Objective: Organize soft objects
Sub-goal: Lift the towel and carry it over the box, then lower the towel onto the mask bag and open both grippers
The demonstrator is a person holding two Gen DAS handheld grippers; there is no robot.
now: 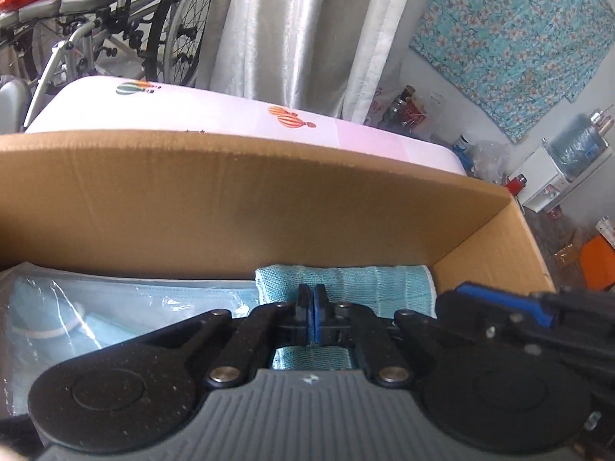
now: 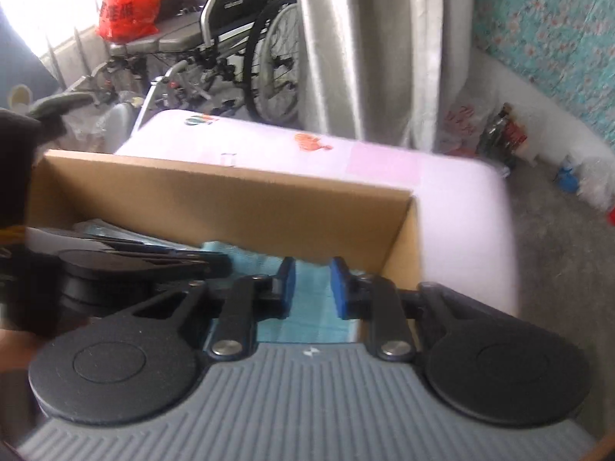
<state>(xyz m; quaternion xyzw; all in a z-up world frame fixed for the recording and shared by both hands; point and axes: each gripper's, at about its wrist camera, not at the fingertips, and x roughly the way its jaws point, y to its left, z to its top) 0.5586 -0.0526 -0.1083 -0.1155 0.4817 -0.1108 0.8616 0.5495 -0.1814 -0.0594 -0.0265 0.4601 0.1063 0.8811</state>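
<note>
A brown cardboard box (image 1: 238,207) stands on a pink-white padded surface. Inside it, a folded light blue towel (image 1: 365,280) lies at the right against the far wall. A clear plastic pack of blue face masks (image 1: 115,307) lies at the left. My left gripper (image 1: 307,303) is shut, its blue pads together just above the towel; whether cloth is pinched is hidden. My right gripper (image 2: 313,284) is open over the towel (image 2: 311,307) at the box's right corner (image 2: 403,238). It shows in the left wrist view (image 1: 499,307); the left gripper shows in the right wrist view (image 2: 134,265).
The padded surface (image 2: 442,199) carries balloon prints. Behind it are a wheelchair (image 2: 246,53), a red bag (image 2: 130,0) and grey curtains (image 1: 307,30). A floral cloth (image 1: 519,30) hangs at the right, with bottles and clutter (image 1: 407,111) on the floor.
</note>
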